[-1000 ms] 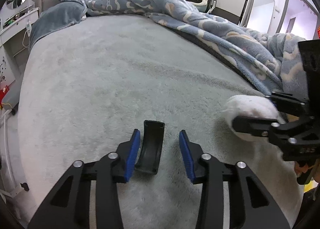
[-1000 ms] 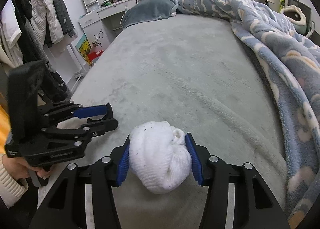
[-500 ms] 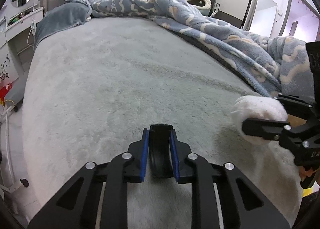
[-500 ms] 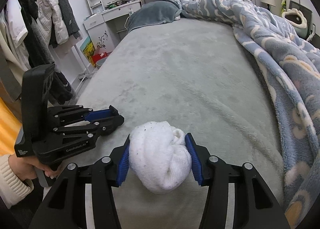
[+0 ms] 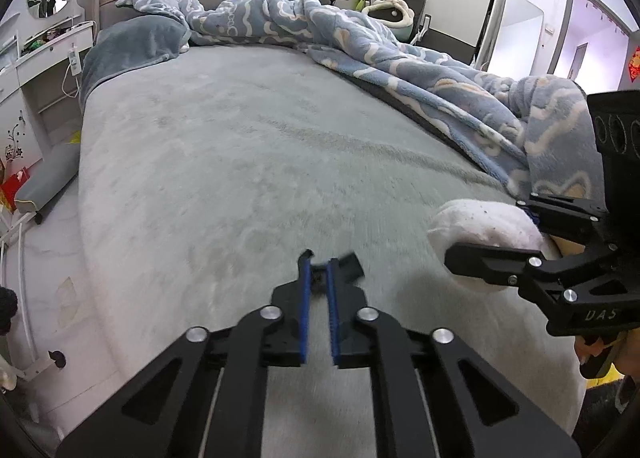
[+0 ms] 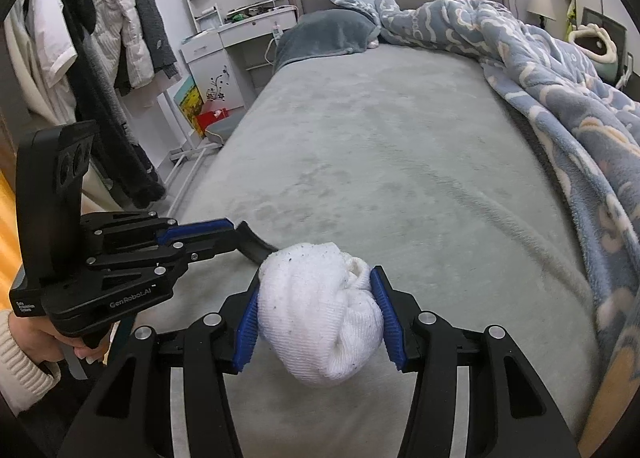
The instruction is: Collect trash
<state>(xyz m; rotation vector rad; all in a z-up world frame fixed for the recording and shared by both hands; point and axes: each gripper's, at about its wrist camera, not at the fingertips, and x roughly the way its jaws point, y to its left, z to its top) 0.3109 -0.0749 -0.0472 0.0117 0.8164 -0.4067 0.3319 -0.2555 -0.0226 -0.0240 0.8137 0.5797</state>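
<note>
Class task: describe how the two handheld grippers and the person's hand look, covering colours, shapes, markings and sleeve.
Both the left gripper and right gripper have black angular linkage frames, silver rivets and ribbed blue finger pads. The left one carries white "GenRobot.AI" lettering and an upright black block with round holes. The hand wears a cream ribbed knit sleeve.

Black gripper (image 6: 316, 318) frames, blue pads, silver screws.

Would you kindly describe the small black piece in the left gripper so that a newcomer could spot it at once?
Start at the grey bed and come to its near end, where two grippers meet. The left gripper pinches a curved black plastic strip at its tips. Beside it, the right gripper holds a white sock ball; the strip is thin, dark and hard.
</note>
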